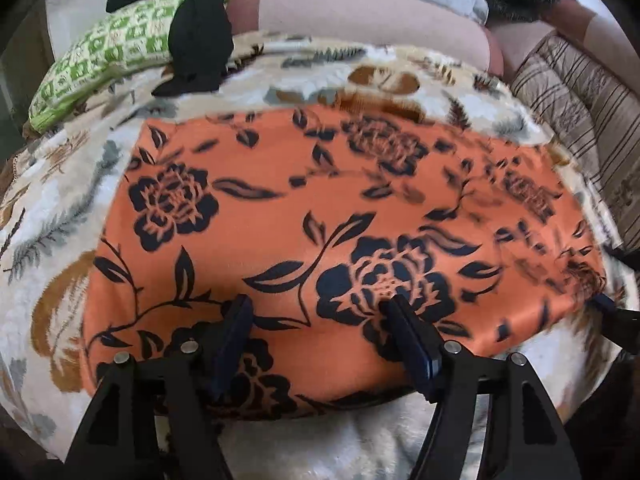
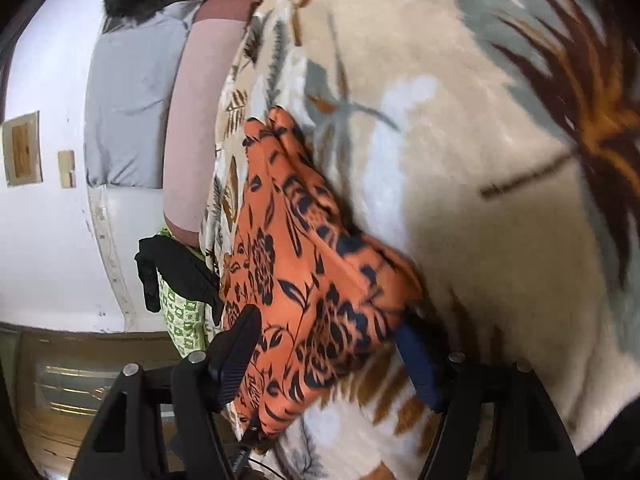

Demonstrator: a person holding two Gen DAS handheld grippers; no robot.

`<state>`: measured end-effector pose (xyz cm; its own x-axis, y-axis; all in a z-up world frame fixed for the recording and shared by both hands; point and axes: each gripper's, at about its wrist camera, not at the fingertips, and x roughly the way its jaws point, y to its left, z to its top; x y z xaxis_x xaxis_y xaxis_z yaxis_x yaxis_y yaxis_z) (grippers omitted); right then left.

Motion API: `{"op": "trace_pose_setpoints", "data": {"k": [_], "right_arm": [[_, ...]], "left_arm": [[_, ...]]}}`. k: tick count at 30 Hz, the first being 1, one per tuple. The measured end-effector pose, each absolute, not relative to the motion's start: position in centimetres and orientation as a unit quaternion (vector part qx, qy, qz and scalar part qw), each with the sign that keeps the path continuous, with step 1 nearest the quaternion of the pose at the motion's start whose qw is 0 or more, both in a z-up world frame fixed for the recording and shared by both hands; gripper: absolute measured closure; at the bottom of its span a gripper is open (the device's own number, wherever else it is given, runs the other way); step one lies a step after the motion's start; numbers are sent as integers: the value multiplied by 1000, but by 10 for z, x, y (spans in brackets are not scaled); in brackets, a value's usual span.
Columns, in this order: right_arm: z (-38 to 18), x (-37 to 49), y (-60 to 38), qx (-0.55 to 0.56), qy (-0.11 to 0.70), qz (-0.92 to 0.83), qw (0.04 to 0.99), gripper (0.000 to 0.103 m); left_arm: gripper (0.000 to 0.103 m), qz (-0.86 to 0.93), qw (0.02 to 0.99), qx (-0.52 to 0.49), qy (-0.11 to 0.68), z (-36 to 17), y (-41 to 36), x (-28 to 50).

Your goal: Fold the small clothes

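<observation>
An orange cloth with black flowers lies spread flat on a cream leaf-patterned blanket. My left gripper is open, its fingers resting on the cloth's near edge. In the right wrist view the same cloth shows from its side edge. My right gripper is open, with the cloth's edge bunched between its two fingers. The blanket fills the right of that view. The right gripper's tip shows at the far right of the left wrist view.
A green-and-white pillow with a black garment draped on it lies at the back left. A pink bolster runs along the back. A striped cushion sits at the right. A white wall and wooden floor lie past the bed's edge.
</observation>
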<state>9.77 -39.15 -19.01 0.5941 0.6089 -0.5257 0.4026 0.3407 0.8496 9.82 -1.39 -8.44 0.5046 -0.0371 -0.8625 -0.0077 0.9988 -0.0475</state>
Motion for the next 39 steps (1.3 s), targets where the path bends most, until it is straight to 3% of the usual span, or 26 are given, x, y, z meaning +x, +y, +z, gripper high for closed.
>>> {"op": "trace_pose_setpoints", "data": {"k": [1, 3, 5, 7, 8, 14, 21, 23, 25, 28, 32, 34, 35, 36, 37, 39], "right_arm": [[-187, 99, -393, 559, 442, 78, 697, 58], [-185, 100, -394, 549, 442, 76, 706, 60], [-185, 102, -391, 538, 443, 74, 713, 58], [-183, 106, -387, 535, 446, 70, 714, 46], [-181, 106, -387, 531, 446, 72, 717, 45], [-161, 112, -385, 494, 434, 71, 750, 45], [-181, 119, -390, 504, 444, 56, 739, 44], [-179, 120, -392, 494, 445, 57, 745, 48], [-178, 121, -394, 475, 457, 49, 751, 72], [-181, 116, -399, 466, 465, 37, 752, 79], [-177, 112, -398, 450, 471, 52, 757, 79], [-170, 111, -398, 434, 476, 59, 763, 72], [-167, 110, -400, 428, 475, 59, 767, 63], [-162, 108, -404, 426, 468, 56, 772, 34], [-158, 106, -407, 427, 459, 50, 777, 28], [-148, 108, -416, 427, 442, 54, 787, 28]], "left_arm": [[33, -9, 873, -24, 487, -78, -14, 97], [33, -3, 880, -23, 475, -70, -15, 98], [33, 4, 873, -30, 487, -71, -14, 105], [33, 12, 865, -30, 500, -74, -14, 111], [33, 16, 863, -32, 504, -75, -14, 112], [33, 13, 867, -34, 498, -69, -22, 118], [33, 17, 855, -23, 518, -85, -29, 132], [33, 17, 855, -16, 518, -87, -31, 133], [33, 17, 854, -12, 520, -89, -31, 134], [33, 17, 854, -14, 521, -90, -31, 134], [33, 19, 857, -19, 515, -83, -31, 132], [33, 9, 867, -29, 498, -75, -32, 129], [32, 6, 870, -28, 493, -75, -33, 129], [31, 5, 868, -23, 496, -79, -34, 130], [31, 4, 863, -18, 505, -85, -35, 132], [29, 6, 857, 3, 516, -102, -38, 134]]}}
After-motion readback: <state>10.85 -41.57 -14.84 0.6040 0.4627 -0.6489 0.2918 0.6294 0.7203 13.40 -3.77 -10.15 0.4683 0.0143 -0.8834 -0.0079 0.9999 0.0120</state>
